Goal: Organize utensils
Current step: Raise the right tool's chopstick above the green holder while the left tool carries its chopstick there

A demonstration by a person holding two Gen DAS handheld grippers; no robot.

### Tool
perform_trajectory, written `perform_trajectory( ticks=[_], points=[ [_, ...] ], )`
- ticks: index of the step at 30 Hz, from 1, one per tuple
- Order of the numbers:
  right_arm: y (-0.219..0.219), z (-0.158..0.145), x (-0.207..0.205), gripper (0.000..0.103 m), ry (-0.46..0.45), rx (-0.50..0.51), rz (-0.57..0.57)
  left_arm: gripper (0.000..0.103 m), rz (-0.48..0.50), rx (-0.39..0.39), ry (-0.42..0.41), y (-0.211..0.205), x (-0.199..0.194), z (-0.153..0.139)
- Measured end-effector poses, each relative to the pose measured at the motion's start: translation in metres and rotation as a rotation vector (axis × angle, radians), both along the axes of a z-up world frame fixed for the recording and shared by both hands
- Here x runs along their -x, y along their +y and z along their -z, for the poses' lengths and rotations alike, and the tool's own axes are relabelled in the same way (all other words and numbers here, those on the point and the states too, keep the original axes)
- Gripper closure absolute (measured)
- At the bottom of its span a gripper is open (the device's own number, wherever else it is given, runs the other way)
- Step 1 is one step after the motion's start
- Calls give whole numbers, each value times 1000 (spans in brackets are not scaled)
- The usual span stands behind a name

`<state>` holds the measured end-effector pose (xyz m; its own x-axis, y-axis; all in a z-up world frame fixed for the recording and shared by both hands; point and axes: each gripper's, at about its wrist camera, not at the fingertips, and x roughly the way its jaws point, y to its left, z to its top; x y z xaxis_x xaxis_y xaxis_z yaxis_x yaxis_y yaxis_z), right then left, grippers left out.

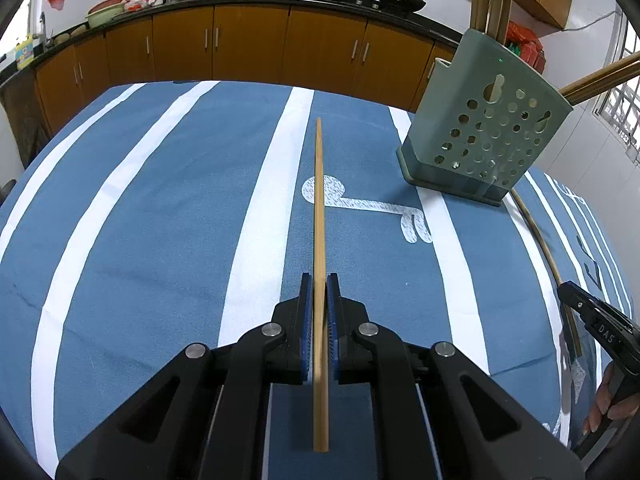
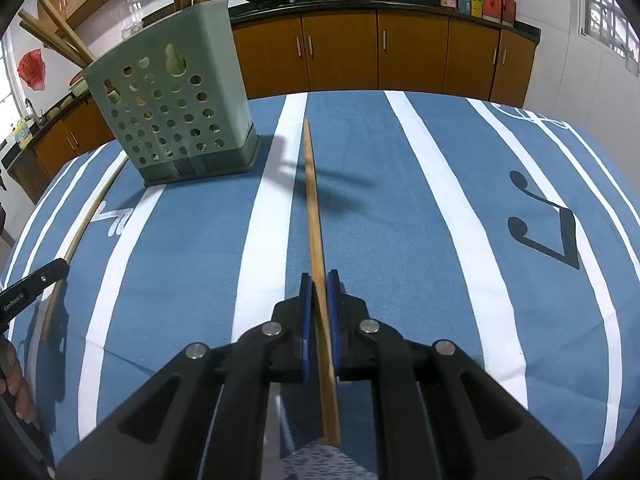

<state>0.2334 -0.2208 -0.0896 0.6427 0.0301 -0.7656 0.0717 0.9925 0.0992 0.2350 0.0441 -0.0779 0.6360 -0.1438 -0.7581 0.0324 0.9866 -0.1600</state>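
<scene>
The left claw (image 1: 319, 280) is clenched on a chopstick (image 1: 319, 208). Another chopstick (image 2: 314, 216) is gripped by the right claw (image 2: 320, 278), above the surface (image 2: 420, 208).

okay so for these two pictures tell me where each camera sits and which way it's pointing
Left wrist: rides the left gripper, looking forward and down along its chopstick; holder at right; right gripper and a hand at the edge.
Right wrist: rides the right gripper, facing likewise along its own chopstick; holder at left, left gripper at the edge.
Shared: the holder, striped tablecloth, cabinets.
</scene>
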Motion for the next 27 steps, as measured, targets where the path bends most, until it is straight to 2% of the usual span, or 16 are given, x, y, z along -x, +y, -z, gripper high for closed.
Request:
perform_trajectory(
  ticks=[20, 27],
  points=[
    [0, 0, 0, 93, 1, -5, 0, 94, 0, -2, 0, 0, 0, 0],
    [0, 0, 2, 93, 1, 6, -1, 94, 24, -111, -1, -13, 7, -1]
  ],
)
